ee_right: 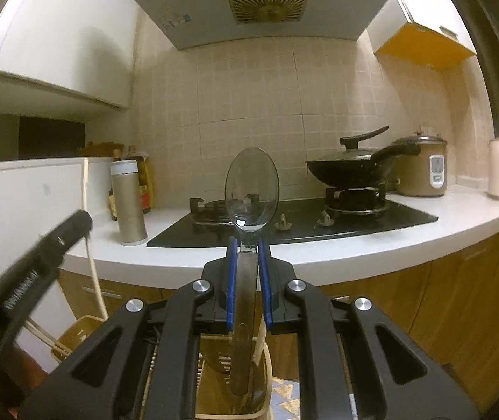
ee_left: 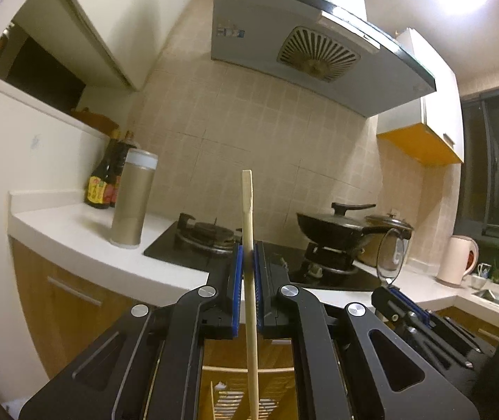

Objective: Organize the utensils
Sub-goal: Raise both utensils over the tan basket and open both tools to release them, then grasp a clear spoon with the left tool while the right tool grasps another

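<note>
Left jaws tight around chopstick (ee_left: 248, 231), right around spoon (ee_right: 249, 206).

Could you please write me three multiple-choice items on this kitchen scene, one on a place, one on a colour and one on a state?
1. Where does the black wok stand?
A. on the right-hand burner of the stove
B. on the white counter beside the kettle
C. on the left-hand burner

2. What colour are the pads on the fingers of each gripper?
A. red
B. blue
C. white

3. What is the left gripper doing?
A. it is open and holds nothing
B. it is shut on a metal fork
C. it is shut on a wooden chopstick

Answers:
1. A, as the wok sits on the right burner's stand, next to the rice cooker.
2. B, as blue pads line the fingers in both views.
3. C, as the chopstick stands upright, clamped between the pads.
</note>
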